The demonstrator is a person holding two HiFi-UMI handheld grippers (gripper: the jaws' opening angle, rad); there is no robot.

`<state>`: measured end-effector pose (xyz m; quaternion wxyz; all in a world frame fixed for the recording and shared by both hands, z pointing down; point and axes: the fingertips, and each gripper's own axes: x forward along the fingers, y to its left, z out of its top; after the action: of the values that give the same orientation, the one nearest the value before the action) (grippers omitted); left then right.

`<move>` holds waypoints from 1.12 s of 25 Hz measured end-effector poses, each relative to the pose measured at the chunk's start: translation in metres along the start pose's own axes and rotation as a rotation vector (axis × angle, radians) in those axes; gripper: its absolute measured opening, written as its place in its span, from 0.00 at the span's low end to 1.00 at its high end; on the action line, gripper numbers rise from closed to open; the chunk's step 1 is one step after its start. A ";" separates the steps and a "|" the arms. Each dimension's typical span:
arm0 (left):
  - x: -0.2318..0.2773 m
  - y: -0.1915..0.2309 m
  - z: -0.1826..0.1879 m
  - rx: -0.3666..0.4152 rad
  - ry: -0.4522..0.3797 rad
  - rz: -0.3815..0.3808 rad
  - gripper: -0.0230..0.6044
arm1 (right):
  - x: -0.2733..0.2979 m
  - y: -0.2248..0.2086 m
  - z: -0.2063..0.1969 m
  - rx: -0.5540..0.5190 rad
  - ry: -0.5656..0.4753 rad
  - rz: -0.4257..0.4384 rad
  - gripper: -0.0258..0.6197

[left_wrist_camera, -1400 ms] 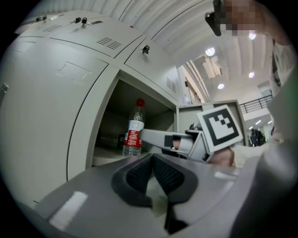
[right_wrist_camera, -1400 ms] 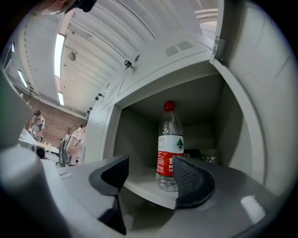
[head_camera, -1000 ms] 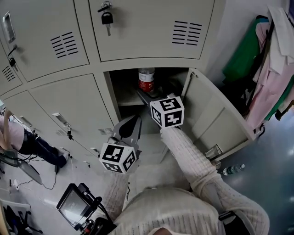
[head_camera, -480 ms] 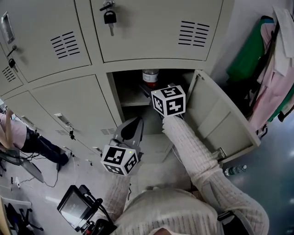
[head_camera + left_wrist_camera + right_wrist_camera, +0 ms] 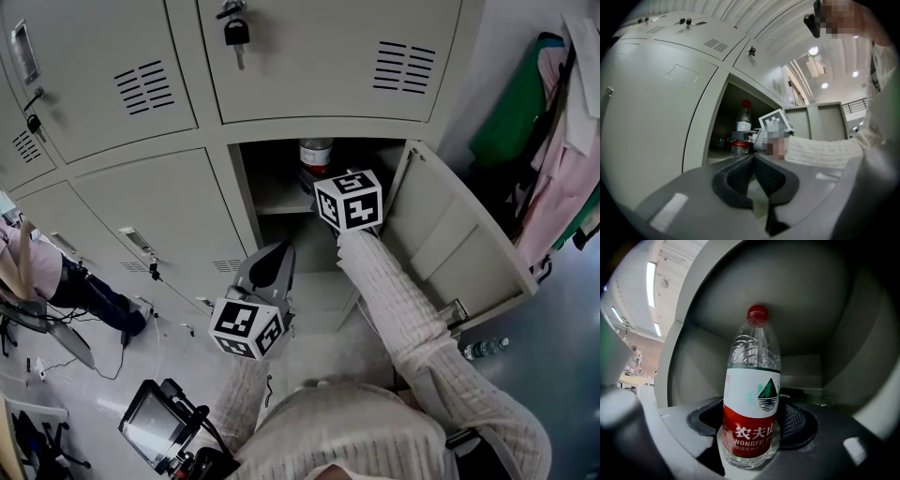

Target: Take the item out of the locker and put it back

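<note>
Closing just now, the right gripper's [image 5: 752, 427] jaws press both sides of the upright water bottle [image 5: 751, 376], which stands on the shelf [image 5: 279, 202] inside the open locker [image 5: 240, 187]; the left gripper [image 5: 753, 171] hangs outside, jaws together and empty

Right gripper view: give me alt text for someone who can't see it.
A clear water bottle with a red cap and red-and-white label stands upright inside a grey locker, between the jaws of the right gripper, which have just been closing onto its sides.
</note>
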<state>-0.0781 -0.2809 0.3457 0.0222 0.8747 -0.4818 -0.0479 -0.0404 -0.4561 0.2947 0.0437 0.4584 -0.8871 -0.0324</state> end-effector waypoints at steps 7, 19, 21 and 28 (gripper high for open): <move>-0.007 -0.003 -0.005 -0.014 0.010 -0.002 0.05 | 0.000 0.001 0.000 -0.017 -0.012 -0.010 0.55; -0.027 -0.022 -0.009 -0.002 0.031 -0.019 0.05 | -0.015 0.001 -0.001 0.014 -0.003 0.006 0.54; -0.029 -0.024 -0.009 -0.006 0.033 -0.024 0.05 | -0.024 0.003 -0.001 0.031 -0.020 0.004 0.53; -0.034 -0.034 -0.004 -0.016 0.007 -0.027 0.05 | -0.051 0.021 0.000 0.022 -0.003 0.040 0.52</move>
<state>-0.0669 -0.2342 0.3484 0.0303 0.8811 -0.4694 -0.0488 -0.0281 -0.4017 0.2946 0.0381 0.4409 -0.8965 -0.0223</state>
